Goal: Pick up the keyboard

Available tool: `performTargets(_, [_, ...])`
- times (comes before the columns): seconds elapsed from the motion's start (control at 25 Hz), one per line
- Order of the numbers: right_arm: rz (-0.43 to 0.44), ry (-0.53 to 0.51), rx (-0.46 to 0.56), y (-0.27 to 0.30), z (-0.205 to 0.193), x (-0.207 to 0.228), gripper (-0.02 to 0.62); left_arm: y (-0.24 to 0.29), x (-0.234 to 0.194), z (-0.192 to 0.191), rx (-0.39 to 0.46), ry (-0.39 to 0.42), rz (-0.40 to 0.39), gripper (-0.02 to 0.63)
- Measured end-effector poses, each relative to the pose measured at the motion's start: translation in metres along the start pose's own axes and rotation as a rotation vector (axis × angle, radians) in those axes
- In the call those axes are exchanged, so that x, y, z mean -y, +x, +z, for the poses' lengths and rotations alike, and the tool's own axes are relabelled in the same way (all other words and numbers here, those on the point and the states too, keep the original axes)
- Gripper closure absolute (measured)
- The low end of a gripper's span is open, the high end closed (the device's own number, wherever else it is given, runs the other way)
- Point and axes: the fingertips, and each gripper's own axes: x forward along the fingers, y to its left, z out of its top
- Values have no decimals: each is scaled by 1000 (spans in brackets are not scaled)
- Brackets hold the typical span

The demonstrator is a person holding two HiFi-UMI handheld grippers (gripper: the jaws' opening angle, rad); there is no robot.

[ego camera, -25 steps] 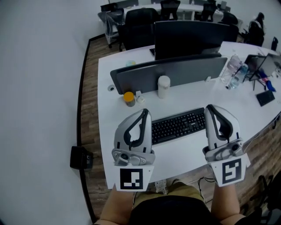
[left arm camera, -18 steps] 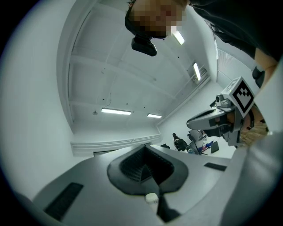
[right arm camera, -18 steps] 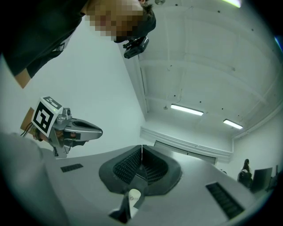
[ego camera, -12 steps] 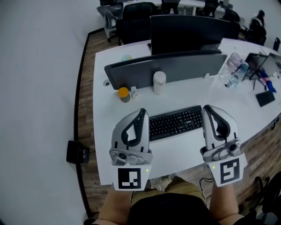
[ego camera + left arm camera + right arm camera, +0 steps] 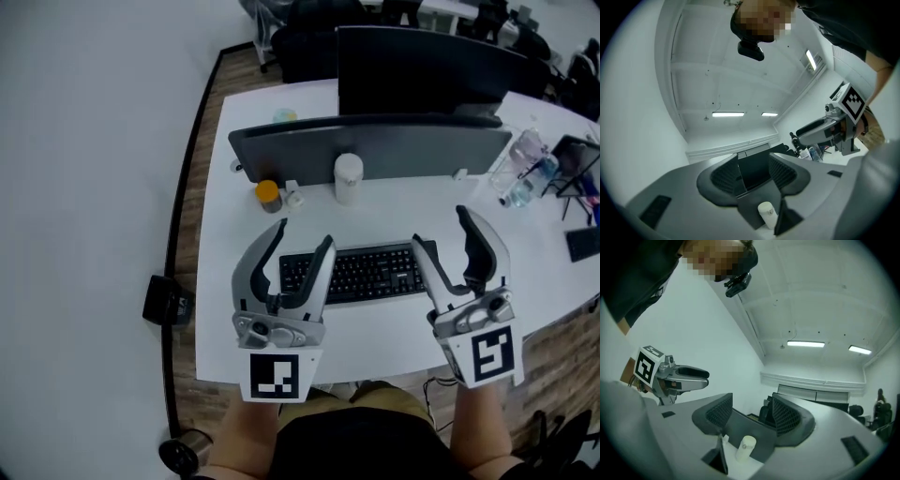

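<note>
1. Position of the work item. The keyboard (image 5: 361, 272) lies flat on the white table (image 5: 403, 211). Its long axis runs left to right across the head view, square to the line along which both claws point. A white container (image 5: 348, 178) and a grey partition (image 5: 375, 150) stand beyond the keyboard's far edge.

2. Relation that governs the coming move. Each claw is at one end of the keyboard. In the head view the keyboard's left end shows between the jaws of the left claw (image 5: 302, 236). The inner jaw of the right claw (image 5: 441, 228) covers the keyboard's right end, and bare table shows between that claw's jaws. The left claw therefore appears slightly nearer. Neither gripper view shows the keyboard. Both look over the partition toward the ceiling, so the keyboard probably lies below the line of the jaws. A pick from here likely requires both claws to tip or descend toward the keyboard's ends.

3. Claw state. The jaws of the left claw (image 5: 754, 171) have just been opening and stand about half apart. The jaws of the right claw (image 5: 752, 413) have just been opening and stand wider. Only the distant container and partition show between the jaws. Neither claw holds or touches anything.
</note>
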Motion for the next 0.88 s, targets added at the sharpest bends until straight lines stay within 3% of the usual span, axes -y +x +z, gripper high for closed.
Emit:
performTargets(0.2, [111,67,-26,3,-36,20,340,14,8,-30,-94,-57,27,379])
performTargets(0.36, [147,120,-86,-3,-74,36,327,14,12,-49,-161,-56,63,371])
performTargets(0.6, [142,192,-185,-9,-123,49,325,6,18,-78,-235,-90,74,351])
performTargets(0.88, [138,200,-267,-17,-171,56,322,-6,23,-128,-338,-118,53,302])
